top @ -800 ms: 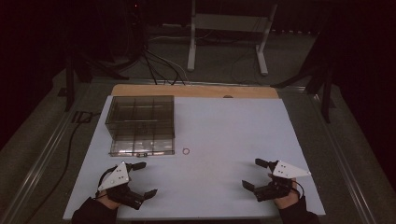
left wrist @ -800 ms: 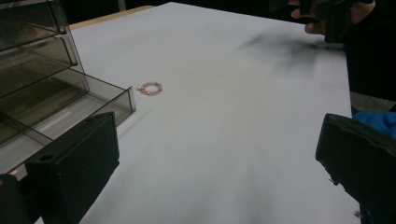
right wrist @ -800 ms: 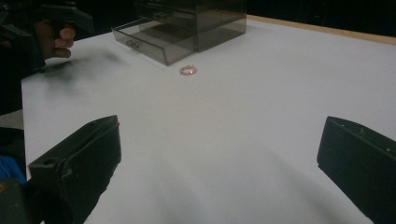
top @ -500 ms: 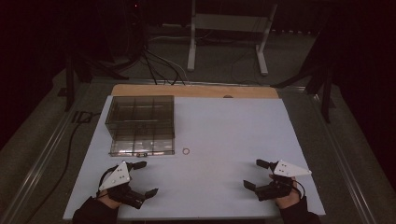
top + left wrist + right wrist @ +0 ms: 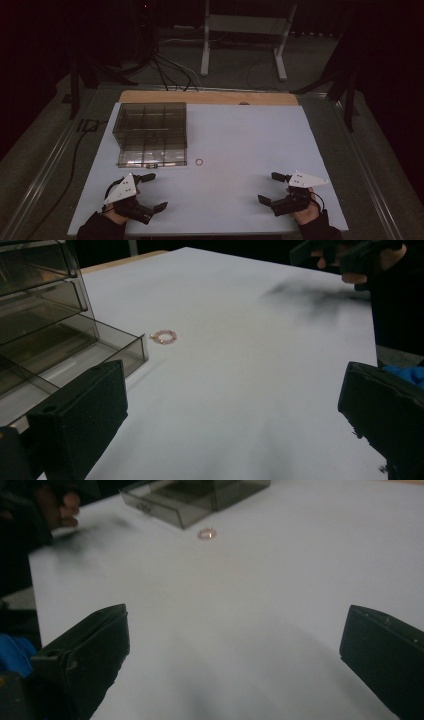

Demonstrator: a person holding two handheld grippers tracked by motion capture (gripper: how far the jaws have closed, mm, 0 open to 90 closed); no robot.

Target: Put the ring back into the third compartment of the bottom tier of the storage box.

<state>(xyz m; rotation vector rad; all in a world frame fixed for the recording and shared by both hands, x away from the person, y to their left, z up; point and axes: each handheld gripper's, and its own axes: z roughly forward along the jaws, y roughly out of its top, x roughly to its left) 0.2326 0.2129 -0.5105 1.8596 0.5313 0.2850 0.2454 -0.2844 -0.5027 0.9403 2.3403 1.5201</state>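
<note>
**Dark room, white table, small bead ring between two idle grippers**

Dark surroundings, cables and a metal stand frame point(image 5: 245, 45) behind the table. White table top point(image 5: 250, 135) with a wooden strip point(image 5: 210, 97) along its far edge. Smoky clear compartment box point(image 5: 151, 134) sits on the far-left part of the top, dividers visible inside, nothing legible in the cells.

Ring point(image 5: 199, 162): tiny closed loop, pinkish-orange, looks made of small beads, one pale bead or clasp on its edge in the left gripper view point(image 5: 164, 336). Lies flat on the white top just beside the box's near-right corner, not touching it. Also seen in the right gripper view point(image 5: 206, 533), blurred.

Left gripper point(image 5: 151, 191) at near-left of the table, held in a hand, jaws spread wide, nothing between them. Right gripper point(image 5: 271, 188) at near-right, jaws likewise wide apart, nothing between them. Both well apart from the ring, which lies between them and farther up the table.
</note>
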